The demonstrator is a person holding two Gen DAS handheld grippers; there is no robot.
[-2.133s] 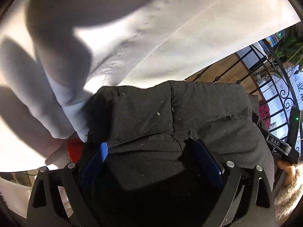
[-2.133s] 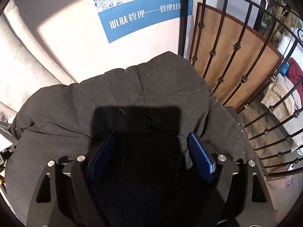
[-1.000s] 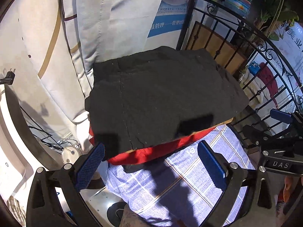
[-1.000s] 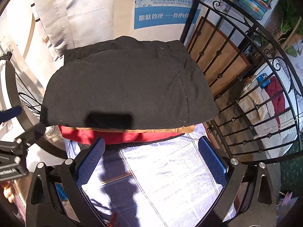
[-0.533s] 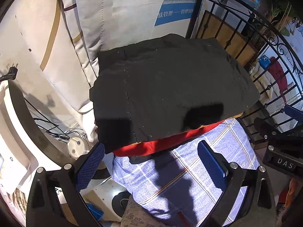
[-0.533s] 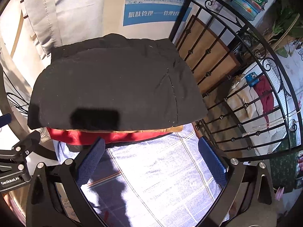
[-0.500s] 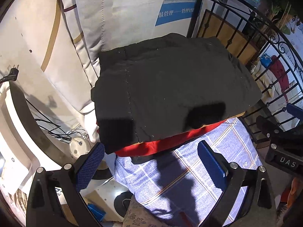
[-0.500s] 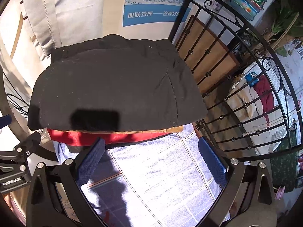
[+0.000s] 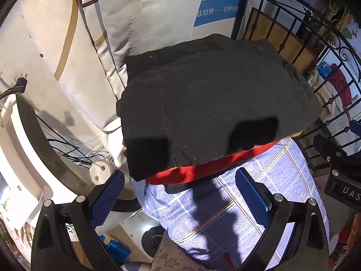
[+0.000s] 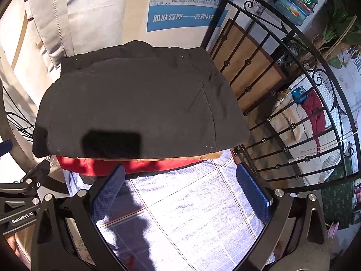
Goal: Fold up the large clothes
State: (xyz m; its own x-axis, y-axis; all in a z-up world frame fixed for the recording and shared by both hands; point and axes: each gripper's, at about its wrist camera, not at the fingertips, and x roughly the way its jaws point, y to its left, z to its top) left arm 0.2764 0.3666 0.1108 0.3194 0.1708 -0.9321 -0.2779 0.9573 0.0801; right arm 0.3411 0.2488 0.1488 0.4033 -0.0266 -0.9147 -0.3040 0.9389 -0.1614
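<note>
My left tool (image 9: 178, 194): spread wide, blue pads apart, nothing between them.
My right tool (image 10: 179, 187): also spread wide and empty.
Just ahead of both tools: a blue checked cloth (image 9: 225, 205) (image 10: 191, 203) covering the table, sunlit, with the tools' shadows falling on it.
Further ahead, past the pad tips: the folded black garment (image 9: 212, 108) (image 10: 137, 106), lying flat as the top layer of a stack; neither tool touches it.
Under the black garment: a thin tan layer (image 10: 180, 157) and then a red garment (image 9: 209, 166) (image 10: 94, 163), whose near edges stick out towards my tools.
Shadows on the garment: two dark rectangles near its front edge in the left view, one in the right view.
To the right of my left tool: part of the other tool's black frame marked "DAS" (image 9: 343, 180).
To the left of my right tool: a black frame marked "GenRobot.AI" (image 10: 20, 203).
Beyond the stack: a pale curtain (image 9: 126, 22) (image 10: 67, 15) and a blue-and-white poster (image 10: 180, 11).
Ahead and right of the stack: a black iron railing (image 9: 315, 45) (image 10: 282, 90).
Change from about two seconds ago: each tool then had black fabric bunched between its pads; now both are released and backed off, with the garment resting on the stack.
Change from half a second ago: the view is nearly the same.
</note>
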